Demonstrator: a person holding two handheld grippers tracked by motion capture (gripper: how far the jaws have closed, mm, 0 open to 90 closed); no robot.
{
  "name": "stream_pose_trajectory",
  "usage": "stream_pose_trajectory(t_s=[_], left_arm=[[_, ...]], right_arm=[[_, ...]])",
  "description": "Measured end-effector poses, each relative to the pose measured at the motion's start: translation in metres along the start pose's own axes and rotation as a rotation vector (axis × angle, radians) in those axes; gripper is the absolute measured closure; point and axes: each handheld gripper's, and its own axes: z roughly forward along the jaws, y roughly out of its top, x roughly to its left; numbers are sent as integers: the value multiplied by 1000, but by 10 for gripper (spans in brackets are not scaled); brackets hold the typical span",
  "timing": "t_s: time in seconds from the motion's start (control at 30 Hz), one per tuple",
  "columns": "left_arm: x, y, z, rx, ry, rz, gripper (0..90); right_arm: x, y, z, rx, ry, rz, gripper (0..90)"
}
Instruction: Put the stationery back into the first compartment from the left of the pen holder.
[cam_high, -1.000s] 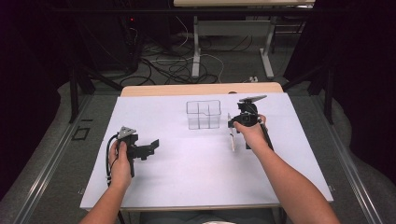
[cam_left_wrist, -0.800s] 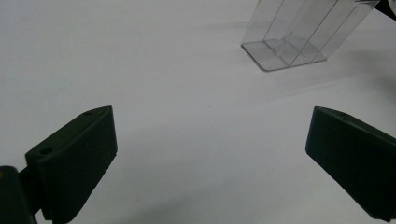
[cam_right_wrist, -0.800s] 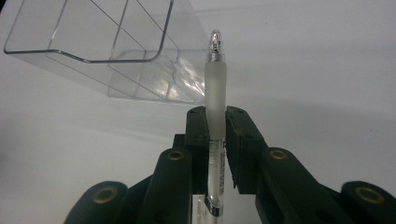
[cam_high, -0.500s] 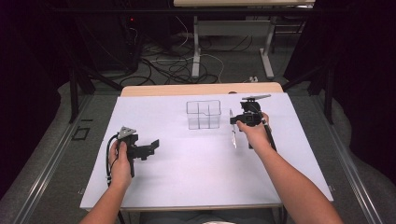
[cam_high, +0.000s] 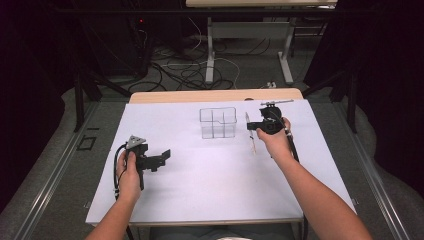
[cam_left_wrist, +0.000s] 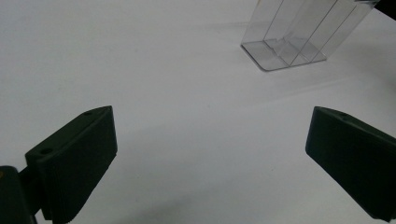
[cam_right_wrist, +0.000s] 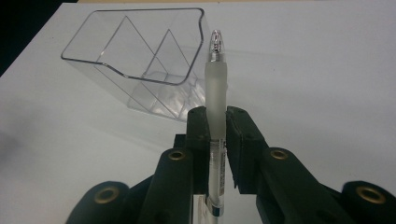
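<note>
Organizer compartments bare; pen claw-held outside.

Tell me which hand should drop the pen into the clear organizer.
Right. The right tool is already shut on the pen, tip up, beside the clear divided organizer. The left tool has its jaws open with nothing between them, and sits farther from the organizer in the high view.
</note>
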Motion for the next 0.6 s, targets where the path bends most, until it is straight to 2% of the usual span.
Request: stream_pose_trajectory(t_s=[0.17,0.37,0.6], left_arm=[[0,0,0,2,-2,-6,21],[0,0,0,3,-2,-6,20],[0,0,-1,3,0,-2,22]], right_arm=[[6,0,-4,-85,5,-96,796],[21,1,-7,-179,21,-183,796],[32,3,-5,-259,39,-206,796]])
